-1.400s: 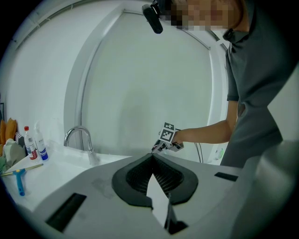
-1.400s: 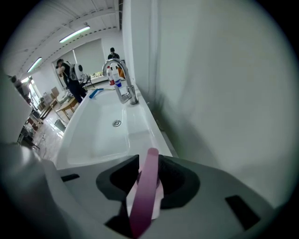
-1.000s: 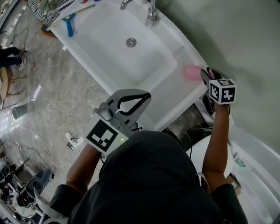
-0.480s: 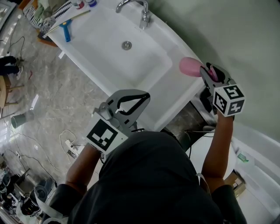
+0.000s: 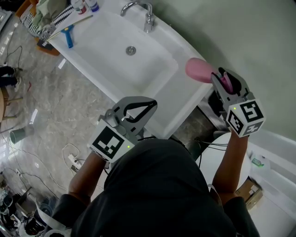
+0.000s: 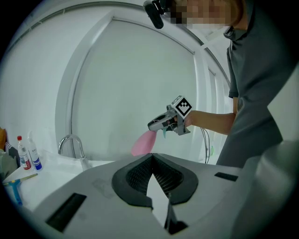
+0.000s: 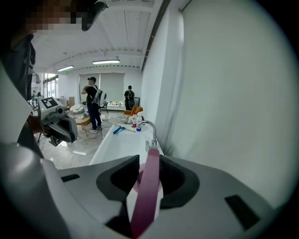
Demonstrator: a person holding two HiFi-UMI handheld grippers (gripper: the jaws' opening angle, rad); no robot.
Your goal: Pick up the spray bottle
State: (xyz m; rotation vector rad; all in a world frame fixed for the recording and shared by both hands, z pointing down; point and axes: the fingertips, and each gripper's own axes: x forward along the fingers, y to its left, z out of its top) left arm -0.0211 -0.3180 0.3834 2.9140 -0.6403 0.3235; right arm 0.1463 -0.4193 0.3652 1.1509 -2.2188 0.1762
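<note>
The pink spray bottle (image 5: 198, 70) hangs in the air above the right end of the white sink counter (image 5: 182, 95), its body tilted out toward the basin. My right gripper (image 5: 221, 76) is shut on its neck and darker pink head (image 7: 148, 186). In the left gripper view the bottle (image 6: 144, 142) and the right gripper (image 6: 161, 123) show against the pale wall. My left gripper (image 5: 150, 102) hovers over the counter's front edge, its jaws shut with nothing between them (image 6: 152, 156).
The white basin (image 5: 115, 55) has a chrome faucet (image 5: 147, 18) at the wall. A blue brush (image 5: 68, 34), small bottles (image 5: 88, 5) and a rack lie at the counter's far left. Cables trail on the marble floor (image 5: 46, 115). Two people (image 7: 93, 107) stand far off.
My right gripper has risen off the counter with the pink bottle in it, which now looks larger and nearer the basin. The left gripper has shifted only slightly.
</note>
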